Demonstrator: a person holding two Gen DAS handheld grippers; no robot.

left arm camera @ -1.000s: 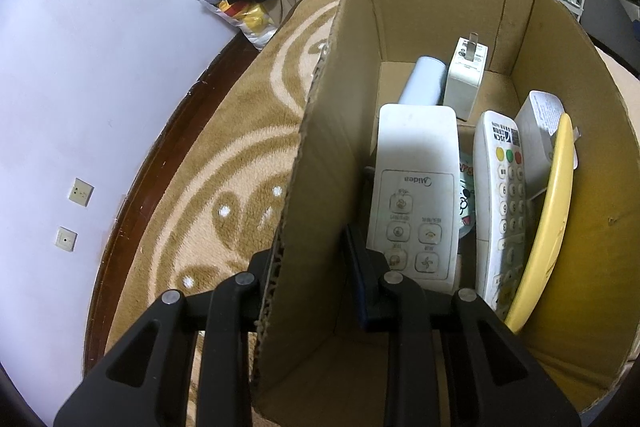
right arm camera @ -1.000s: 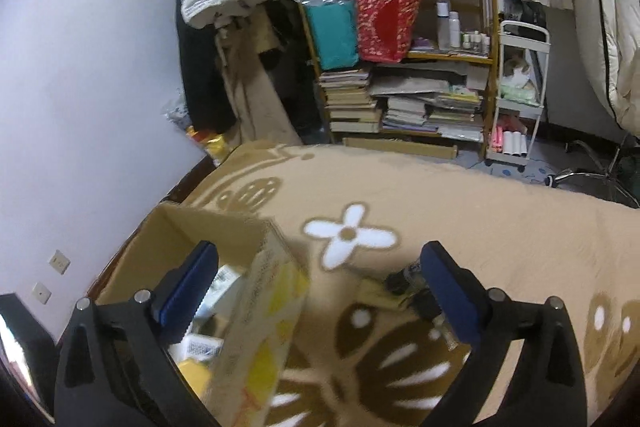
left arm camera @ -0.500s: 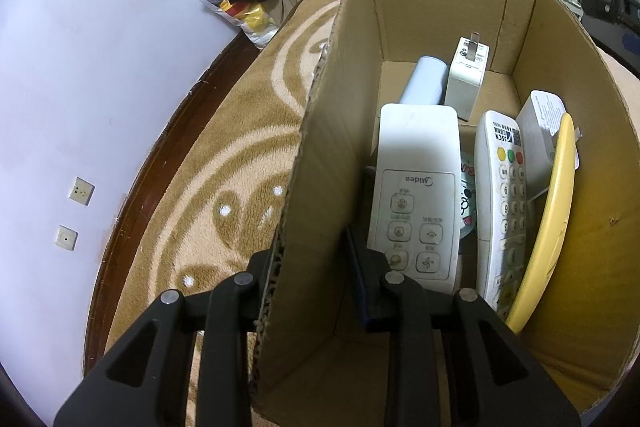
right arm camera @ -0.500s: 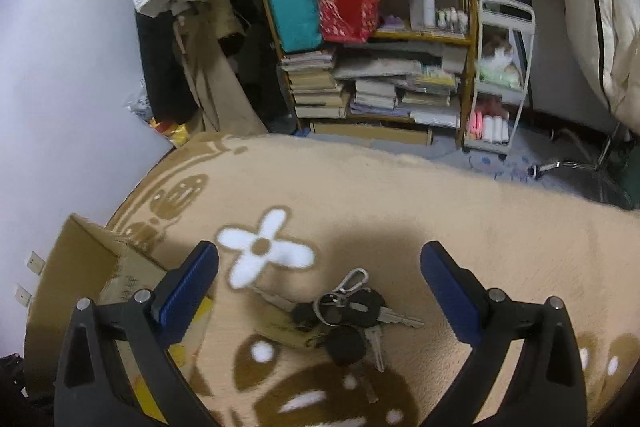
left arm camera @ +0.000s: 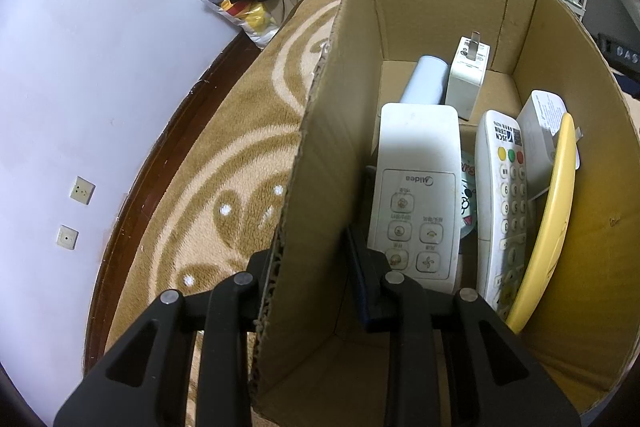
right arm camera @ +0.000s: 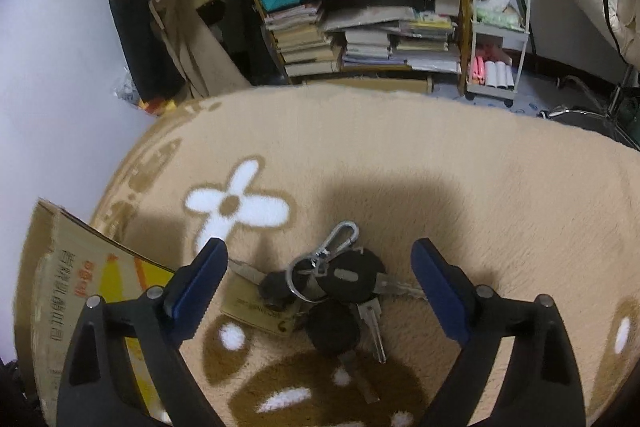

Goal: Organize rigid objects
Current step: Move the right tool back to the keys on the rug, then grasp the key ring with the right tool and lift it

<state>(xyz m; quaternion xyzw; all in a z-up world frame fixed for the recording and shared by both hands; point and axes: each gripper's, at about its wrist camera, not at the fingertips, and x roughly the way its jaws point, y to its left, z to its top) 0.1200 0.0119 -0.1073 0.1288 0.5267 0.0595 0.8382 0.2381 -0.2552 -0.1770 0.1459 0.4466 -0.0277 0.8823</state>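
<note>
The patterned rug [right arm camera: 460, 179] carries everything I work on. Standing on it, the cardboard box [left arm camera: 320, 163] is the largest item; in the right wrist view its printed outer wall shows at lower left. My left gripper [left arm camera: 310, 267] is clamped on the box's near left wall, one finger outside, one inside, steadying it.

Inside the box, largest to smallest: a yellow plate [left arm camera: 556, 211] on edge against the right wall; a white air-conditioner remote [left arm camera: 418, 187] leaning beside the left wall; a slimmer white remote with coloured buttons [left arm camera: 502, 203] between that and the plate; a pale blue cylinder [left arm camera: 426, 83] and a white plug adapter [left arm camera: 468, 79] at the far end. A white labelled item behind the plate I cannot identify.

Outside the box, the bunch of keys [right arm camera: 332, 291] lies on the rug, black-headed keys with a ring and a silver clip, resting partly on a tan tag. My right gripper [right arm camera: 320, 287] hangs directly over it, blue pads wide apart, one on each side, touching nothing.

Step in hand, as I judge it: collecting the keys, seemingly the last loose item in view. The next move calls for lowering until the pads flank the black heads, closing on the thick cluster and not a single blade, then carrying it left into the box. The loose keys may swing or slip.
</note>
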